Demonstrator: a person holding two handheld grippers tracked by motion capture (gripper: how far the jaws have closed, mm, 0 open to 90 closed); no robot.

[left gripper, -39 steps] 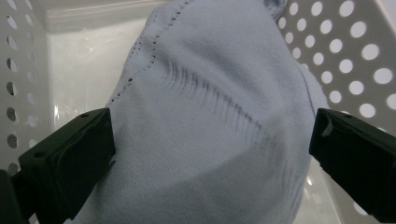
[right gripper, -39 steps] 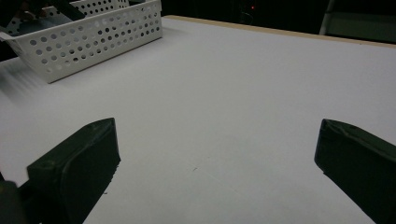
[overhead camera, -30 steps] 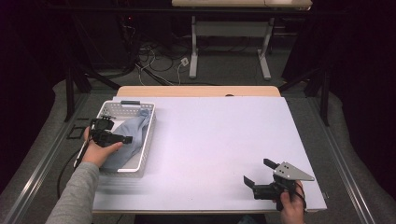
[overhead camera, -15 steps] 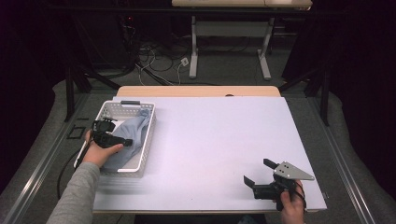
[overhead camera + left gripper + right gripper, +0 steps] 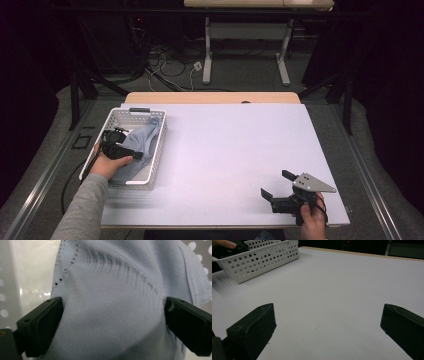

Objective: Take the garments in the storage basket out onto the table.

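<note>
A light blue cloth lies bunched in a white perforated basket at the left of the table. My left gripper reaches into the basket from its left side, down on the cloth. In the left gripper view the blue cloth bulges up between the jaws of the left gripper and touches both. The jaws have just been closing but still stand wide. My right gripper rests open near the table's front right corner, nothing between the jaws of the right gripper.
The white table top spreads between the basket and my right hand. In the right gripper view the basket stands far off at the upper left. Beyond the table are cables and desk legs on a dark floor.
My left hand has shifted slightly toward the near side of the basket, with the gripper pressed into the cloth. The right gripper has stayed where it was.
</note>
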